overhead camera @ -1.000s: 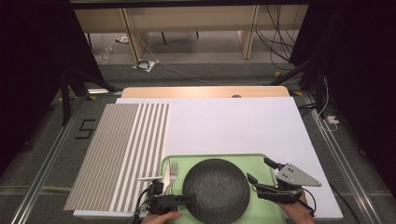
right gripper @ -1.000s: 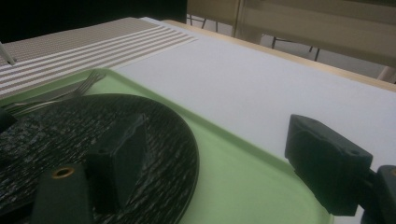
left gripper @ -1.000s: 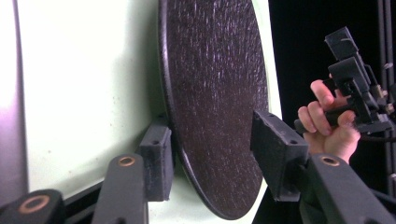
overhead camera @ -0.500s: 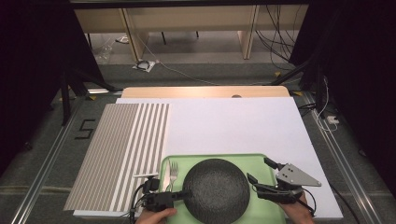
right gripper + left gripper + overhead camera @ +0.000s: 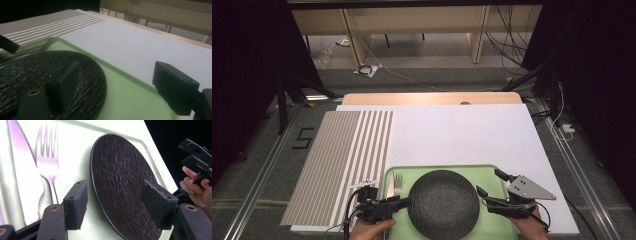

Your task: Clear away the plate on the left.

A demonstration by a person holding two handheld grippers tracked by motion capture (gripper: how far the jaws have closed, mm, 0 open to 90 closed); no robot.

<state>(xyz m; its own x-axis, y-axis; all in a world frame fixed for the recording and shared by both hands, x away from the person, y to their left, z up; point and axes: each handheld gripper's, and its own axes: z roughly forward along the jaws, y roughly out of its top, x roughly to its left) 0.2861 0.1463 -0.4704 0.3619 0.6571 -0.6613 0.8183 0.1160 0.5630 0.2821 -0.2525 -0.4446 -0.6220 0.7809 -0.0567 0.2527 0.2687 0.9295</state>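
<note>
A dark round plate [image 5: 443, 202] [image 5: 120, 175] [image 5: 37, 70] lies in a green tray [image 5: 442, 168] [image 5: 75, 140] [image 5: 130, 95] at the table's near edge. A fork [image 5: 397, 184] [image 5: 47, 157] and a knife [image 5: 20, 165] lie in the tray left of the plate. My left gripper [image 5: 404, 202] [image 5: 116, 207] is at the plate's left rim. Its jaws have just been opening; the rim sits between them, and the pads stand apart from it. My right gripper [image 5: 488, 182] [image 5: 117, 85] is open at the plate's right rim, one jaw above the plate, the other over the tray's edge.
A striped placemat [image 5: 342, 160] lies left of the tray on the white table cover [image 5: 462, 135]. A wooden edge [image 5: 432, 98] runs along the far side. Beyond it are table legs and cables on the floor [image 5: 372, 70]. Metal rails flank the table.
The left gripper's jaws have spread wider at the plate's rim, and the gripper has lifted slightly. The right gripper and the plate have stayed where they were.
</note>
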